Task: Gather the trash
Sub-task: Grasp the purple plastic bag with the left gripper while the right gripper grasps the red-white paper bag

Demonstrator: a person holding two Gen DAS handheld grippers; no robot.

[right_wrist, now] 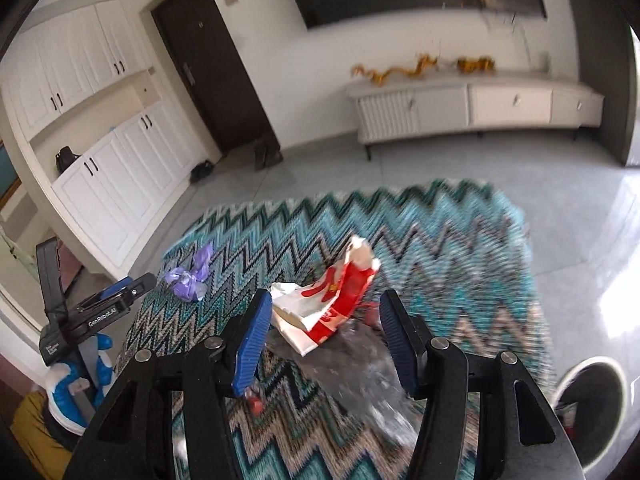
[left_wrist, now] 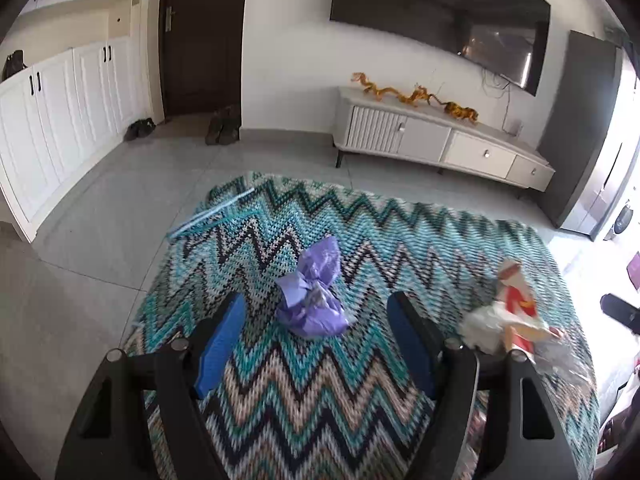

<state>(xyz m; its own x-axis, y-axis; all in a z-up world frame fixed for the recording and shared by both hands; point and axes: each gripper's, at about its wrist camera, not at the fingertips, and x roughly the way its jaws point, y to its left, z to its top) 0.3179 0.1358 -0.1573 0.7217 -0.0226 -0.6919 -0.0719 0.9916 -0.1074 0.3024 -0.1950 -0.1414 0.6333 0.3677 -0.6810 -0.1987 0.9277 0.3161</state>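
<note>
**Hovering over litter on the zigzag rug**

Pointing down at the teal zigzag rug [left_wrist: 360,216], the left gripper [left_wrist: 316,340] has its blue fingers [left_wrist: 220,348] spread wide with nothing pinched between them. A crumpled purple plastic bag [left_wrist: 314,300] lies on the rug just beyond the fingertips, in line with the gap and apart from both pads.

The right gripper [right_wrist: 320,340] also stands apart and empty. Ahead of its gap lies a red-and-white paper food bag [right_wrist: 332,300], with crinkled clear plastic [right_wrist: 360,360] spread on the rug beneath and nearer the camera. Whether the left-hand finger [right_wrist: 250,340] brushes the paper's edge I cannot tell through the blur.

From the right wrist view, the purple bag [right_wrist: 188,276] sits to the left near the rug's edge, beside the left gripper [right_wrist: 108,304]. A round dark bin [right_wrist: 592,404] stands on the tiled floor [right_wrist: 580,208] at the lower right, off the rug.
</note>
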